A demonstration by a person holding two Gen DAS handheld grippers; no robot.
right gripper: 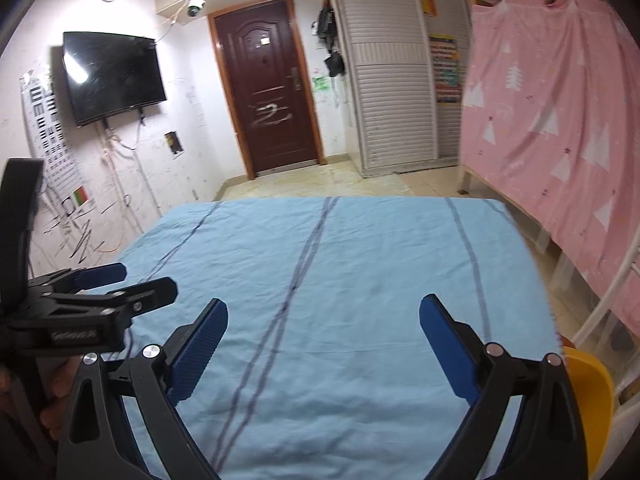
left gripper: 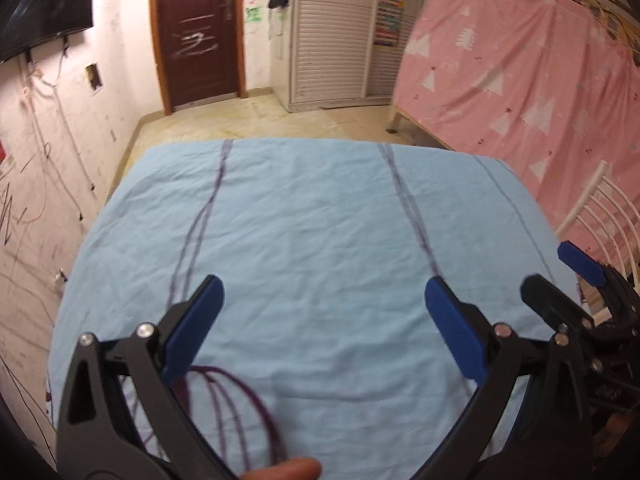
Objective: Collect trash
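A table under a light blue cloth with dark stripes (left gripper: 320,208) (right gripper: 360,248) fills both views. No trash item shows on it in either view. My left gripper (left gripper: 323,284) hovers over the near part of the cloth, open, nothing between its blue pads. Over the same cloth my right gripper (right gripper: 325,302) is open too and holds nothing. Each gripper appears at the edge of the other's view: the right gripper (left gripper: 547,264) on the right side, the left gripper (right gripper: 149,277) on the left side. A person's fingertip (left gripper: 288,470) shows at the bottom edge.
A pink curtain (right gripper: 560,120) hangs over a wooden bed frame to the right. A yellow chair (right gripper: 588,392) and a white chair back (left gripper: 600,208) stand by the table's right edge. Beyond the table are tiled floor, a brown door (right gripper: 268,92), a white wardrobe and a wall-mounted TV (right gripper: 112,76).
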